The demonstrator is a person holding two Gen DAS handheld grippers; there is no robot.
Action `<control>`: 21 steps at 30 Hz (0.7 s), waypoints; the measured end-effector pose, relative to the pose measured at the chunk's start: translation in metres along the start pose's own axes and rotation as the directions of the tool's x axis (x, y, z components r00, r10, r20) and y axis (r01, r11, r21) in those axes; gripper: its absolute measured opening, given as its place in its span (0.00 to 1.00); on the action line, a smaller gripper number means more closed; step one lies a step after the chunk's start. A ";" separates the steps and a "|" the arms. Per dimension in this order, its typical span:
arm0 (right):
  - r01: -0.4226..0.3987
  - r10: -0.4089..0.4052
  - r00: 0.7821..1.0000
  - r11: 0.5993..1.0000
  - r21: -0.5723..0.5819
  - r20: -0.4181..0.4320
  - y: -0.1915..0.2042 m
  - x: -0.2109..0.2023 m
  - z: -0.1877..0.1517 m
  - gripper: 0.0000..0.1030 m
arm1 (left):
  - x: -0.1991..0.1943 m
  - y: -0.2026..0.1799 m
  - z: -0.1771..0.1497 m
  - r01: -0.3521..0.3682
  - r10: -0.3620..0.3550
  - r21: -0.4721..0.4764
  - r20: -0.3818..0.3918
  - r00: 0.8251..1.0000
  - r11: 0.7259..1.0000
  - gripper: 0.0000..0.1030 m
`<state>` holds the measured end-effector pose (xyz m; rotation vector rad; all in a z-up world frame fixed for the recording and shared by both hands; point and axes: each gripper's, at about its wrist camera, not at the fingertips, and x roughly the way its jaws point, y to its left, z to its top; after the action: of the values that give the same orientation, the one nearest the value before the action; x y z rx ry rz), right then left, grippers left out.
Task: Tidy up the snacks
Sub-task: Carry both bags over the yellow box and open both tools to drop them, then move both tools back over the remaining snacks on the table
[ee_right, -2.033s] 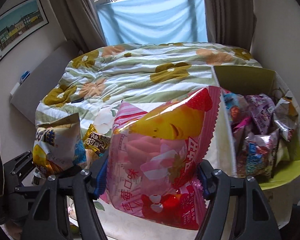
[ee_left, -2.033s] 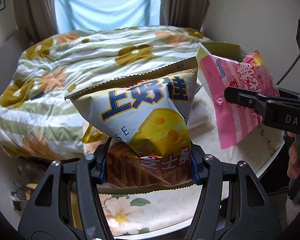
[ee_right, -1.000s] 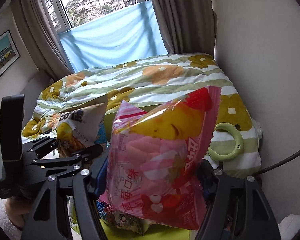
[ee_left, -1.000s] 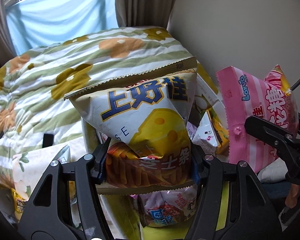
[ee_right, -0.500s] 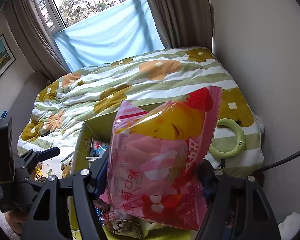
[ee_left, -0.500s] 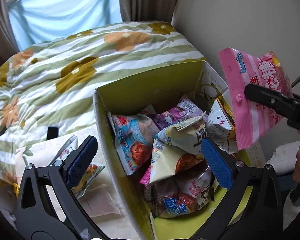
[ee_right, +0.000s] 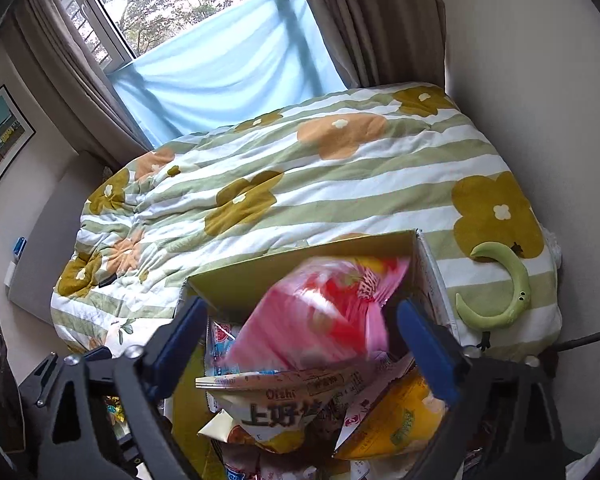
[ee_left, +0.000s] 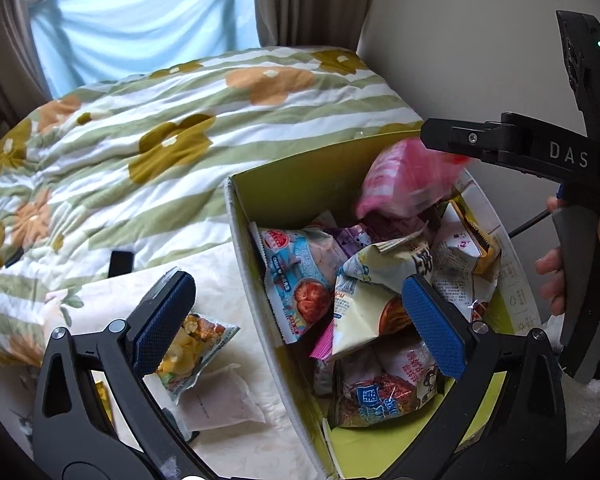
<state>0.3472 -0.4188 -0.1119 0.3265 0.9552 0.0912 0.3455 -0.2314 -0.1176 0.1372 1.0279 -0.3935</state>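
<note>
Left wrist view is taking in the biggest thing first: a bed with a green-striped floral quilt (ee_left: 172, 152) is filling the background under a window draped in blue cloth (ee_left: 140, 20). Nearer, a cardboard box (ee_left: 300, 176) with a yellow-green inside is sitting on a pale floral tablecloth (ee_left: 228, 448), and it is holding a heap of snack packets. A pink snack bag (ee_left: 400, 184) is showing as a blur over the far end of the box, just beside and below the right gripper (ee_right: 300, 348), touching neither pad; whether it is already resting on the heap cannot be told. A pale cheese-stick bag (ee_left: 364, 308) is lying on the pile inside the box, beside a blue packet (ee_left: 300, 268). Out on the cloth, left of the box, a small mixed-nut packet (ee_left: 196, 340) is lying next to a flat white sachet (ee_left: 220, 400).

The left gripper (ee_left: 300, 320) is hanging over the box's near wall with its jaws spread wide and nothing between the blue pads (ee_left: 432, 328). The right gripper's jaws have just been opening and are standing wide too, with the blurred pink bag seen between them but free of the pads. A hand (ee_left: 556, 276) is gripping the right gripper's handle at the right edge.
</note>
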 end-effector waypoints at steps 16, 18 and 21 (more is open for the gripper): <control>0.045 -0.037 0.997 0.991 -0.126 0.068 0.015 -0.052 -0.032 0.99 | -0.044 -0.006 -0.017 -0.046 0.049 -0.037 0.067 0.997 0.998 0.99; 0.052 -0.040 0.996 0.987 -0.154 0.082 0.024 -0.067 -0.036 0.99 | -0.062 -0.004 -0.021 -0.056 0.061 -0.054 0.103 0.993 0.997 0.99; 0.054 -0.034 0.993 0.981 -0.189 0.110 0.038 -0.088 -0.044 0.99 | -0.091 -0.001 -0.029 -0.090 0.099 -0.068 0.142 0.985 0.994 0.99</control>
<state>0.2635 -0.3923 -0.0544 0.1311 0.8407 0.1231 0.2808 -0.2006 -0.0549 0.1003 0.8853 -0.2810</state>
